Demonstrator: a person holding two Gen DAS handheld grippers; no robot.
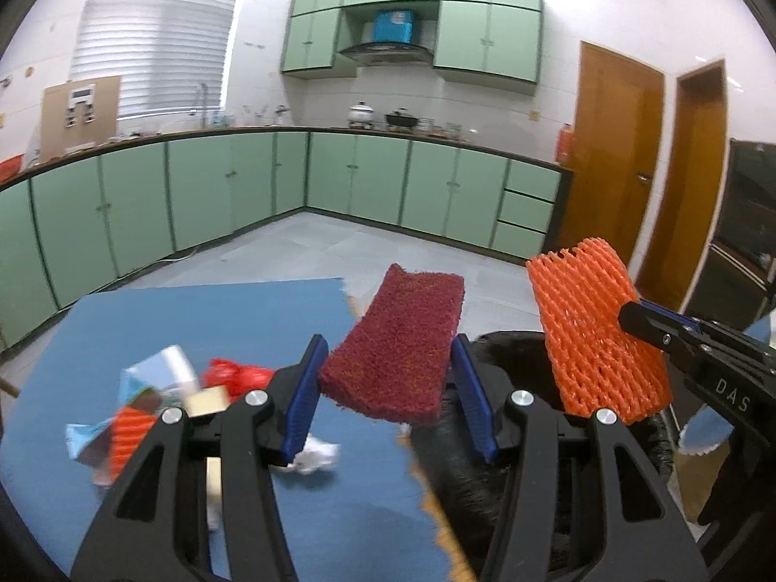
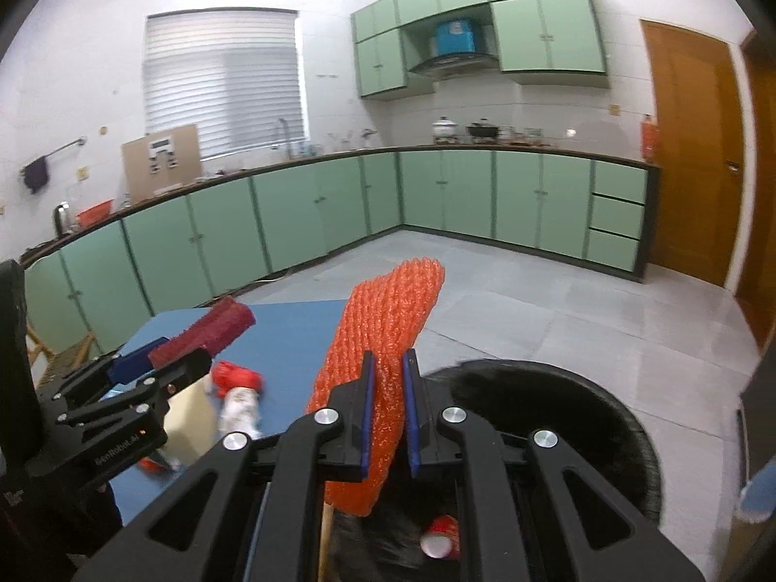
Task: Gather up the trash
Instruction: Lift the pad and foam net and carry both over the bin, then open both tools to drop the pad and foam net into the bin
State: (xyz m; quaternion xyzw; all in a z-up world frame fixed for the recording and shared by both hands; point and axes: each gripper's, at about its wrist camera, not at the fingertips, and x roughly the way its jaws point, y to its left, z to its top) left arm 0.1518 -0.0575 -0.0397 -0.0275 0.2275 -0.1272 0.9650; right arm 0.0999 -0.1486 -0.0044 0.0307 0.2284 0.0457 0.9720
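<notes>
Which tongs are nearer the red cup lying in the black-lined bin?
Right. The right tongs, shut on the orange foam net, hang over the bin, above the red cup. The left tongs, holding the maroon scouring pad, sit farther left at the table's edge.

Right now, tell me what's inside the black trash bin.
In the right wrist view, a red cup lies inside the black trash bin, open end showing. The right gripper and its orange foam net cover most of the interior, so anything else there is hidden.
</notes>
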